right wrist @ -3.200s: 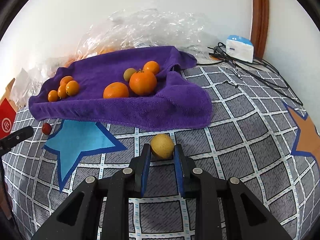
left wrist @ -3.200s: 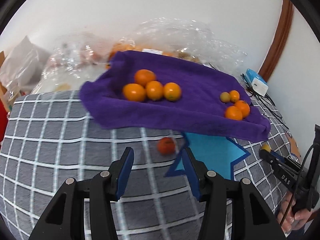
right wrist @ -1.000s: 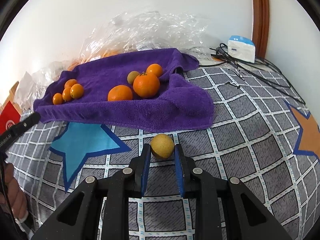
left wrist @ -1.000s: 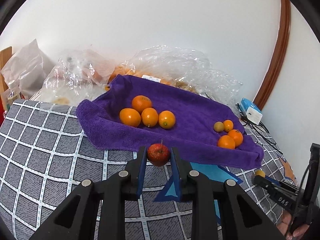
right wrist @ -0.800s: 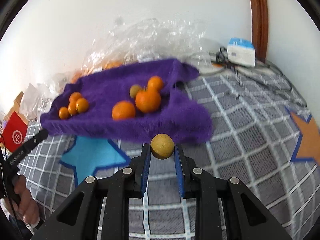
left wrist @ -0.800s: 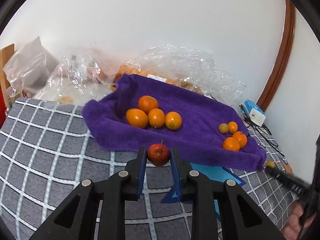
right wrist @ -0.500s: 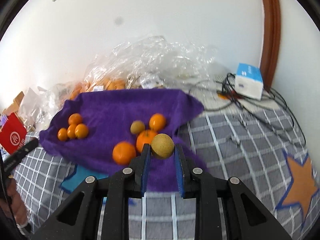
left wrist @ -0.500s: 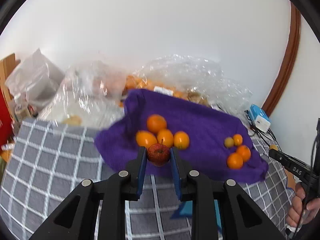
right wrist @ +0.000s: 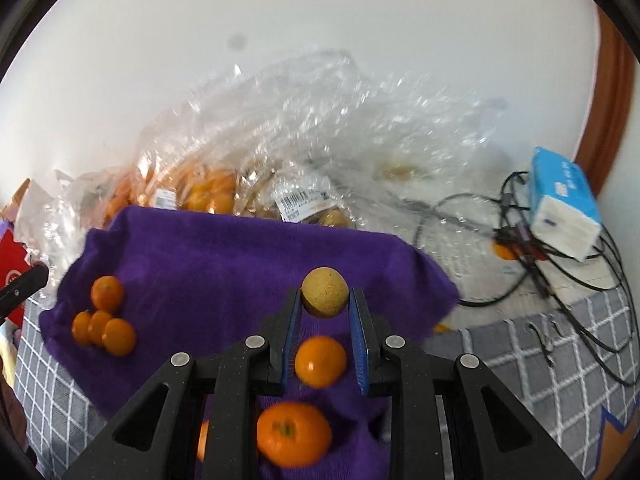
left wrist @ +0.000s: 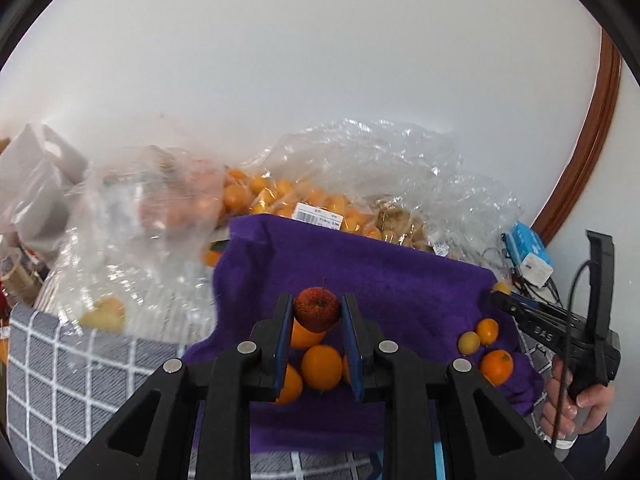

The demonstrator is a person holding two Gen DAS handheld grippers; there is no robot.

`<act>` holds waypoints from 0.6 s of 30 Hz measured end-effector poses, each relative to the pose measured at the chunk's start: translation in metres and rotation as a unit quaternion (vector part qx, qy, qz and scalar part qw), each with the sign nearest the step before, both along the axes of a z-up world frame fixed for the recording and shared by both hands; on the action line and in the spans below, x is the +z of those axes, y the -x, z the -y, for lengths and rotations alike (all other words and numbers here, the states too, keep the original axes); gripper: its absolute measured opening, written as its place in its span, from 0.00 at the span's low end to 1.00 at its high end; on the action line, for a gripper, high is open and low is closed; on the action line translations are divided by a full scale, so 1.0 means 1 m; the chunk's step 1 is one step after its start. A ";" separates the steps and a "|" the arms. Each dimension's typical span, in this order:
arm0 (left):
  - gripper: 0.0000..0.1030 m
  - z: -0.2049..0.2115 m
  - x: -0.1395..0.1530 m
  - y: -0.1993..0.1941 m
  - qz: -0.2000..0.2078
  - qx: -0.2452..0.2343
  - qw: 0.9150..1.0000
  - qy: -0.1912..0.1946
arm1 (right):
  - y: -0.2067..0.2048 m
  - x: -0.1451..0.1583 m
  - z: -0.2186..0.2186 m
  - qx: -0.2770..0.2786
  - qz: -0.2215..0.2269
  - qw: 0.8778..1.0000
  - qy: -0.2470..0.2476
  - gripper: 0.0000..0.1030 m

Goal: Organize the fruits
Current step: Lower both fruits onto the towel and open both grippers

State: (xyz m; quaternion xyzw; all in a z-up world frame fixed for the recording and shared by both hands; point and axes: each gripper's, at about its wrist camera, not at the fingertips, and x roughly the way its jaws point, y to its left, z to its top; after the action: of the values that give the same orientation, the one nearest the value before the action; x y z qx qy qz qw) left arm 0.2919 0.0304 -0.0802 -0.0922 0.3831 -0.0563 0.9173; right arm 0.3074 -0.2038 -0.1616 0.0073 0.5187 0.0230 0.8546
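My left gripper (left wrist: 317, 312) is shut on a small red apple (left wrist: 317, 309) and holds it above the purple towel (left wrist: 392, 280), over a cluster of oranges (left wrist: 321, 366). My right gripper (right wrist: 324, 300) is shut on a round yellow fruit (right wrist: 324, 297) and holds it above the towel (right wrist: 224, 264), over two oranges (right wrist: 320, 361). A cluster of small oranges (right wrist: 103, 326) lies at the towel's left in the right wrist view. The right gripper also shows in the left wrist view (left wrist: 500, 294), beside a group of small fruits (left wrist: 486, 344).
Clear plastic bags of oranges (left wrist: 280, 196) lie behind the towel against the white wall. A blue and white tissue pack (right wrist: 564, 208) and black cables (right wrist: 560, 280) lie at the right. The grey checked cloth (left wrist: 52, 368) covers the surface. A red box (right wrist: 10, 272) stands at the left.
Both grippers have lifted their fruits off the checked cloth and moved forward over the purple towel. The left gripper closed on the apple earlier.
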 end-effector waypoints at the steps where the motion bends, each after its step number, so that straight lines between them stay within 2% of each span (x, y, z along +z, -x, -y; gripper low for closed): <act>1: 0.22 0.003 -0.003 -0.004 -0.004 -0.003 1.000 0.001 | -0.007 -0.008 -0.001 0.003 -0.012 1.000 0.004 0.23; 5: 0.22 0.016 -0.019 -0.025 -0.033 -0.021 0.999 0.014 | -0.018 -0.029 -0.002 0.007 -0.050 0.999 -0.007 0.23; 14: 0.22 0.043 -0.047 -0.049 -0.086 -0.029 0.996 -0.018 | -0.021 -0.043 0.004 0.008 -0.089 0.995 -0.035 0.23; 16: 0.22 0.046 -0.051 -0.051 -0.094 -0.031 0.995 -0.028 | -0.021 -0.043 0.004 0.009 -0.091 0.995 -0.040 0.25; 18: 0.22 0.049 -0.056 -0.053 -0.103 -0.036 0.993 -0.036 | -0.020 -0.042 0.004 0.009 -0.088 0.995 -0.041 0.32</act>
State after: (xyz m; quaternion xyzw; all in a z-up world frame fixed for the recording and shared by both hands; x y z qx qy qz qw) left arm 0.3445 -0.0191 -0.1359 -0.0507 0.4807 -0.0653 0.8730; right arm 0.3274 -0.2075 -0.2033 0.0394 0.5909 0.0510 0.8042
